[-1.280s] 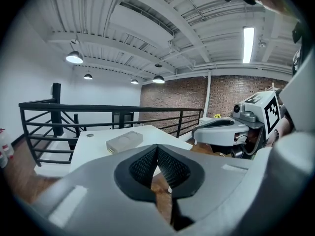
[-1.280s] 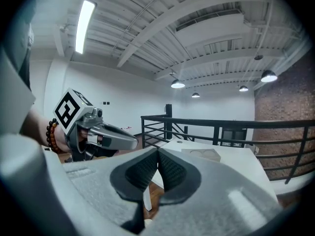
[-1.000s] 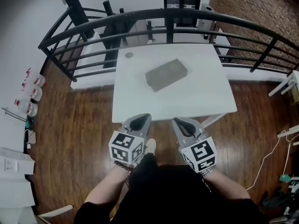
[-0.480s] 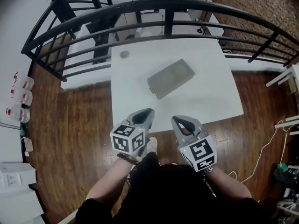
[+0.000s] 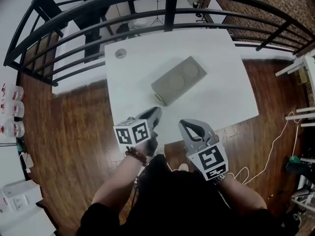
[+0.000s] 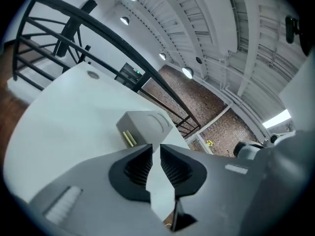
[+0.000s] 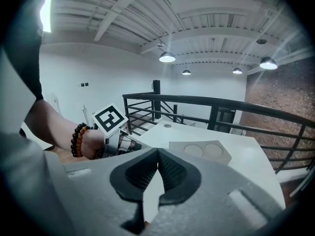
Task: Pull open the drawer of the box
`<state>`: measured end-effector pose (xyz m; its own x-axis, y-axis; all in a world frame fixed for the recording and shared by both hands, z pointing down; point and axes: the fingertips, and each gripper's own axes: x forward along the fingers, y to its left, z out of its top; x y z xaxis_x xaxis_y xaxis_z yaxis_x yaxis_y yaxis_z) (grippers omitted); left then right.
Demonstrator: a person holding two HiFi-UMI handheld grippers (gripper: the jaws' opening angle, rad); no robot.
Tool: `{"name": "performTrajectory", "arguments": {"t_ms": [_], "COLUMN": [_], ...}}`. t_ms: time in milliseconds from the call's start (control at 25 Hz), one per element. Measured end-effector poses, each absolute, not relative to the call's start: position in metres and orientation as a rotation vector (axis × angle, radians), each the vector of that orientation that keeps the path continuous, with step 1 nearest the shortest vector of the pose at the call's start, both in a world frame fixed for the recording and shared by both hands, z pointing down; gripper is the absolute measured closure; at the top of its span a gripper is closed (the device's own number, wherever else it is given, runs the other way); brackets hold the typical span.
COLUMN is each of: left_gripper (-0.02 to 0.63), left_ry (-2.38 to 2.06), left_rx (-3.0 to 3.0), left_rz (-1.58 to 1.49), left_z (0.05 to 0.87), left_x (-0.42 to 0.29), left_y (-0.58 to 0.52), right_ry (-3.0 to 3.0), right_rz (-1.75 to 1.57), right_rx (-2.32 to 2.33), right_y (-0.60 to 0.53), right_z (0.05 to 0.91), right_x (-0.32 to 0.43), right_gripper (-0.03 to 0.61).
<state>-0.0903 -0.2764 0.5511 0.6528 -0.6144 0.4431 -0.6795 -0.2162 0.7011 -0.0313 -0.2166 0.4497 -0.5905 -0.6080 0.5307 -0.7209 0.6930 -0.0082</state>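
From the head view, the person stands at the near edge of a white square table (image 5: pixel 216 97). The left gripper (image 5: pixel 153 113) and the right gripper (image 5: pixel 189 126) are held low over that edge, side by side, noses forward. The grey rectangular box with two round recesses in its lid (image 5: pixel 178 80) lies ahead of both, well apart from either. It sits at a slant, its near end turned toward the left gripper. To me this looks like a ready stance for a reach not yet made. A small round grey disc (image 5: pixel 120 53) lies far ahead and to the left of the left gripper. Brown wooden floor (image 5: pixel 74 132) surrounds the table, and a black metal railing (image 5: pixel 172 9) curves behind it.

In the left gripper view the jaws are drawn almost together, with only a thin slit and nothing in it. The box (image 6: pixel 145 124) sits straight ahead, just past the tips. A pale yellow tab (image 6: pixel 129 138) shows on the end facing them. I take that for the drawer's pull, and the drawer looks flush, unopened. A brick wall (image 6: pixel 197 97) rises beyond.

In the right gripper view the jaws meet tip to tip, empty. The box (image 7: pixel 202 151) lies ahead and slightly right. To the left I see the other gripper's marker cube (image 7: pixel 109 118) and a wrist with a dark bead bracelet (image 7: pixel 76 140). Round ceiling lamps (image 7: pixel 167 58) hang from white beams overhead.
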Motion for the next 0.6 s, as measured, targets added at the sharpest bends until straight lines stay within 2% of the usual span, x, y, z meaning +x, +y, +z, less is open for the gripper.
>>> {"name": "performTrajectory", "arguments": {"t_ms": [600], "left_gripper": [0.506], "left_ry": [-0.883], "left_rx": [1.59], "left_rz": [-0.078], "left_z": [0.617], "left_x": [-0.091], "left_y": [-0.315], "right_ry": [-2.34], "right_rz": [0.361], "right_rx": [1.015], "right_y": [-0.238], "right_z": [0.474], "right_x": [-0.046], "right_gripper": [0.586]}}
